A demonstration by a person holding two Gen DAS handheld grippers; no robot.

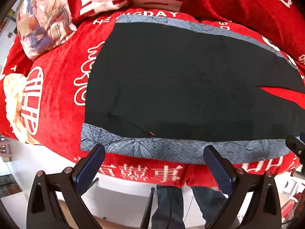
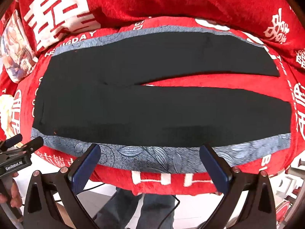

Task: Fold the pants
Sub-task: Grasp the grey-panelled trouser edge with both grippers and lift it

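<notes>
Both grippers' fingers [image 2: 85, 164] gape wide; left gripper [image 2: 28, 143] reads "GenRobot.AI"; pants [image 2: 152, 103] flat.

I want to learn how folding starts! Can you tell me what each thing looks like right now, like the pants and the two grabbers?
Black pants with grey floral side bands: spread flat, unfolded, legs apart.
Red plush blanket with white lettering: spread under the pants.
Left gripper: open, holding nothing, at the near band.
Right gripper: open, holding nothing, at the near band.
Printed pillow: lying beyond the waist end.
</notes>
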